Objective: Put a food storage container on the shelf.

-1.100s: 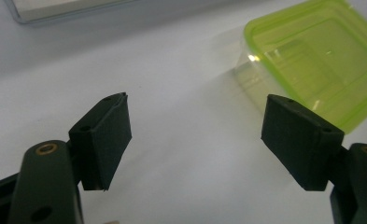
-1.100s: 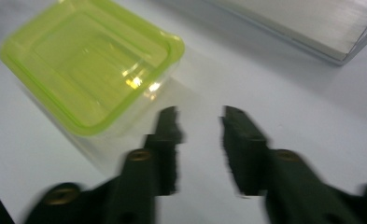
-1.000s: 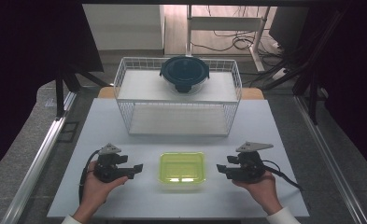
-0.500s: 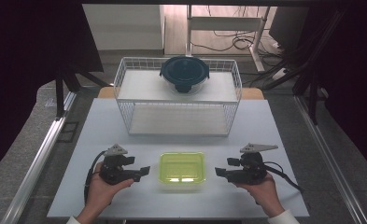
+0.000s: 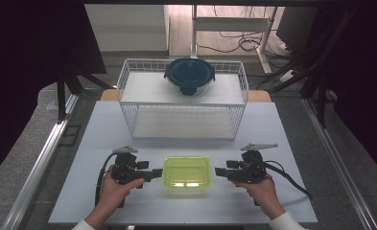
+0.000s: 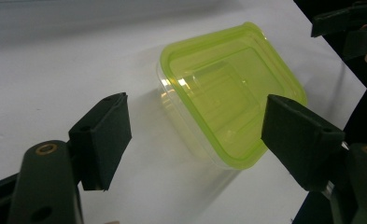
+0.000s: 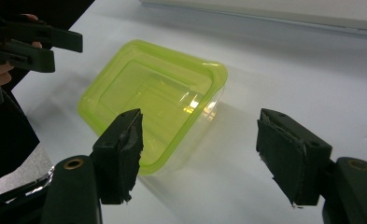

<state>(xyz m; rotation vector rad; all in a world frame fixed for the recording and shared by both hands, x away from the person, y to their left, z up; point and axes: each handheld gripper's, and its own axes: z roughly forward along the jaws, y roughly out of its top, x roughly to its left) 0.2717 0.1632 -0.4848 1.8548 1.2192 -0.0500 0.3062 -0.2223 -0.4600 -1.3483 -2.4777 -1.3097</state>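
Nearest the person's edge of the white table (image 5: pixel 104 124), the green-lidded container (image 5: pixel 187 171) is seen lying flat between the two tools, lid on and closed. The left tool (image 5: pixel 156 173) is held just beside the container's left end, its jaws standing wide with nothing between them; in the left gripper view the container (image 6: pixel 230 109) is seen ahead of the pads, not yet touched. The right tool (image 5: pixel 220 171) is held near the right end, a small gap left to the rim; its jaws have just been opening and then easing in a little, and they are wide and empty, the container (image 7: pixel 153 100) lying off to one side of them in the right gripper view. The step in hand is judged to be an approach for a two-sided pick-up. It would be done well if each tool were levelled with the lid's rim, both ends were met together so the box is not pushed askew, and the pads were closed on the rim rather than the thin clear wall. Farther back, a white wire basket (image 5: pixel 128 91) is seen with a round dark-lidded bowl (image 5: pixel 189 75) in it.
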